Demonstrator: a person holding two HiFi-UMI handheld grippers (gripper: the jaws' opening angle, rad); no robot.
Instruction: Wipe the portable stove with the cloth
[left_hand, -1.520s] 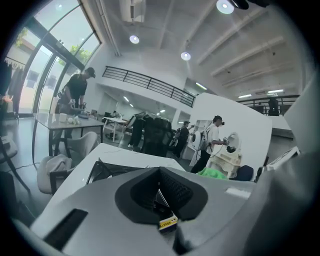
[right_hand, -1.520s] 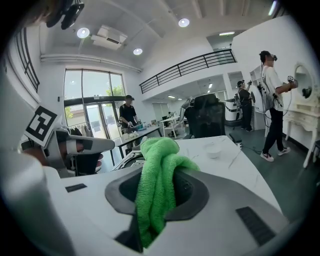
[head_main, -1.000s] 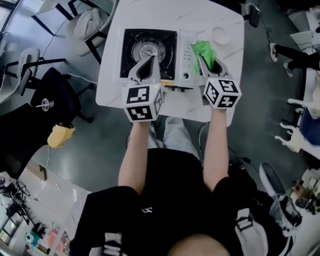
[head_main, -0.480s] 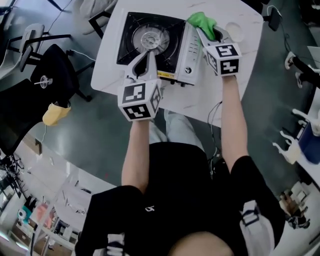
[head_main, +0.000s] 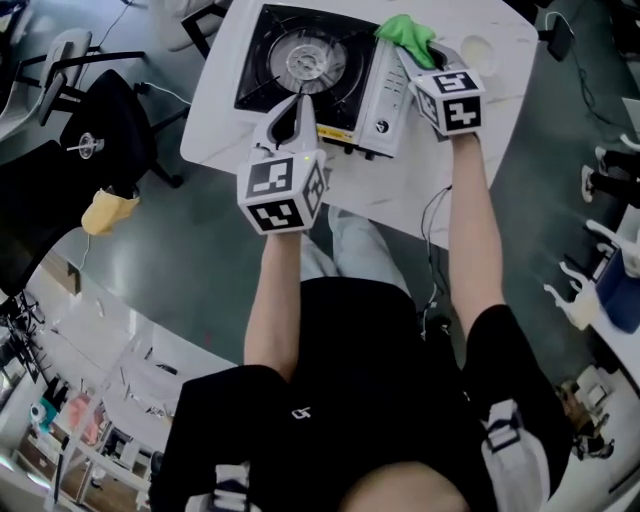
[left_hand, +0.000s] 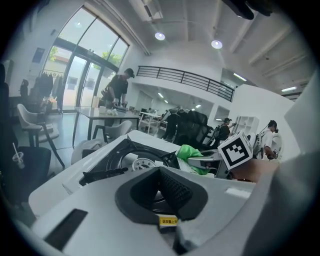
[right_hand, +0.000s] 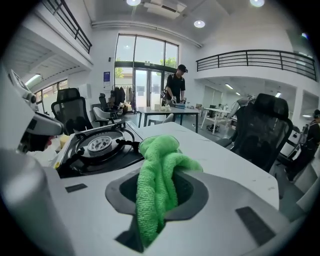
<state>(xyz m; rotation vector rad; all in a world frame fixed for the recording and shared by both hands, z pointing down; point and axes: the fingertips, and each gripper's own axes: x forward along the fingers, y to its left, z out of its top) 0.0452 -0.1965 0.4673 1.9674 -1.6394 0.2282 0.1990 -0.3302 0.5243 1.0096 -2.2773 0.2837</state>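
Clamping a green cloth (right_hand: 156, 172), the right hand-held gripper (head_main: 408, 52) holds it at the portable stove's (head_main: 300, 62) far right corner, upper centre of the frame; the left hand-held gripper (head_main: 299, 106), jaws together and empty, points over its front edge.

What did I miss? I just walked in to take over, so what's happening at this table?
A person holds a gripper in each hand over a white table with a portable stove on it. The right gripper is shut on a green cloth at the stove's far right corner. The left gripper is shut and empty, at the stove's near edge. Whether the cloth touches the stove is unclear.
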